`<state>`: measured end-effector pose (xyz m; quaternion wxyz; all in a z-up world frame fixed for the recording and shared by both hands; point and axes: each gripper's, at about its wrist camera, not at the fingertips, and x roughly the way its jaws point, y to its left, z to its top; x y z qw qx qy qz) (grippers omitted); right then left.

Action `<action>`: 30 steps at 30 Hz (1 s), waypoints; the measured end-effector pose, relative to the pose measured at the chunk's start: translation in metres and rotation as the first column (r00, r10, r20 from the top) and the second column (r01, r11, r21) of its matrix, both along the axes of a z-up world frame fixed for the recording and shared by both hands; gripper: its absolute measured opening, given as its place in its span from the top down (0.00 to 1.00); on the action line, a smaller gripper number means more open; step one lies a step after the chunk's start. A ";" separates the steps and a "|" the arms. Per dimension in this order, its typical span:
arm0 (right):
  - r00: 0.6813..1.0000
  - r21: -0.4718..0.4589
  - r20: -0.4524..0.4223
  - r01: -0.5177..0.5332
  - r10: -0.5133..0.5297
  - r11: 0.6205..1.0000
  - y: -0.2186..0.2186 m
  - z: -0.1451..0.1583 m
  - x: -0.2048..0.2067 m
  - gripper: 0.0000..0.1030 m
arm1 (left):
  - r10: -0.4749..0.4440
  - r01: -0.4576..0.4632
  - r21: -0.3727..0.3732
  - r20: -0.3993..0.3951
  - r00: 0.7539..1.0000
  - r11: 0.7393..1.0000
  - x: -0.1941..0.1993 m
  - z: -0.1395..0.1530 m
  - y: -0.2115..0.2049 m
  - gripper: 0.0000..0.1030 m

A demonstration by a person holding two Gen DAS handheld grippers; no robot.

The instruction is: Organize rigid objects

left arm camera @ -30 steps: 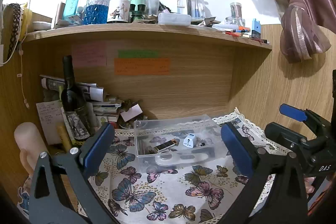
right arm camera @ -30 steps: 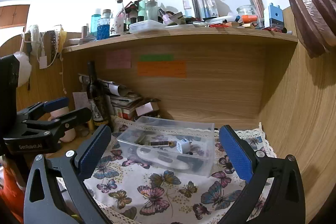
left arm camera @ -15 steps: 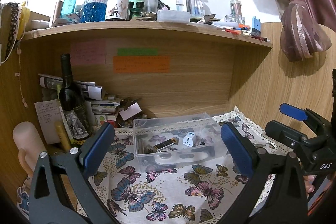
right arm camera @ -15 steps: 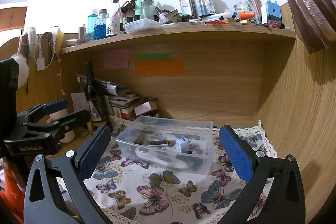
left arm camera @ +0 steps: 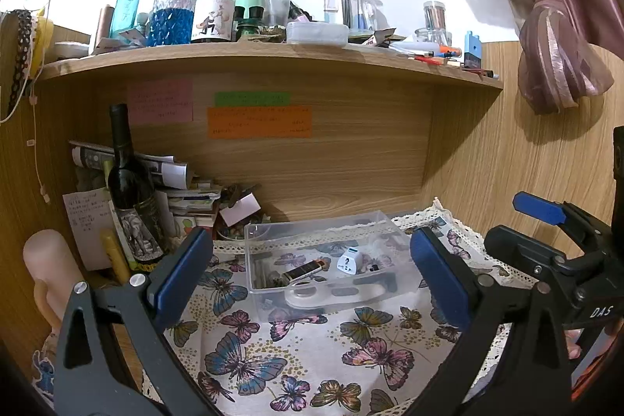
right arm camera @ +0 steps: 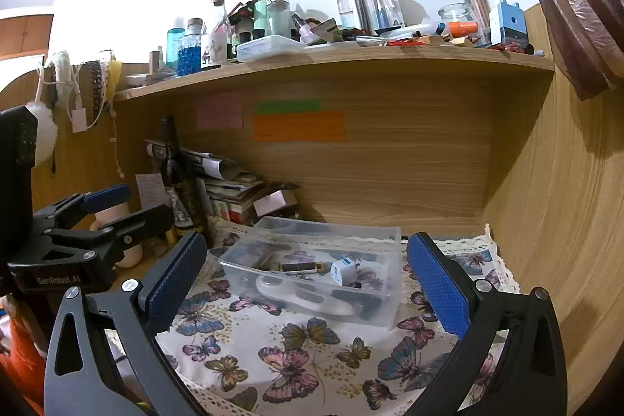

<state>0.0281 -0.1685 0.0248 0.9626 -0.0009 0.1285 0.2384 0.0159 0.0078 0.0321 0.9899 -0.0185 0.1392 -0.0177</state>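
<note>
Orange paper note (left arm camera: pixel 259 122): writing too small to read; dark glass wine bottle (left arm camera: pixel 130 193): base hidden behind blue-padded left gripper finger (left arm camera: pixel 183 271)

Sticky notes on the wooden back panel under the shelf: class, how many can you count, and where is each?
3. The pink note is on the left, the green note sits to its right, and the orange note lies directly below the green one. Clutter lower down could hide others.

Two wrist views, side by side, facing the desk alcove, sharing clear bin (left arm camera: pixel 323 260) (right arm camera: pixel 316 271) (mid-distance)
</note>
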 end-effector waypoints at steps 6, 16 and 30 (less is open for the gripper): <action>1.000 0.001 0.004 -0.002 0.002 1.000 -0.001 0.001 0.000 0.00 | -0.003 0.003 0.004 0.009 1.000 1.000 0.001 0.003 -0.001 0.00; 1.000 0.004 0.005 -0.002 0.002 1.000 -0.002 0.002 0.000 0.00 | -0.012 0.012 0.011 0.030 0.999 1.000 -0.004 0.004 -0.001 0.00; 1.000 0.000 -0.006 -0.011 0.011 1.000 0.001 0.000 0.003 0.00 | -0.020 0.021 -0.016 0.023 1.000 1.000 -0.003 0.002 0.000 0.00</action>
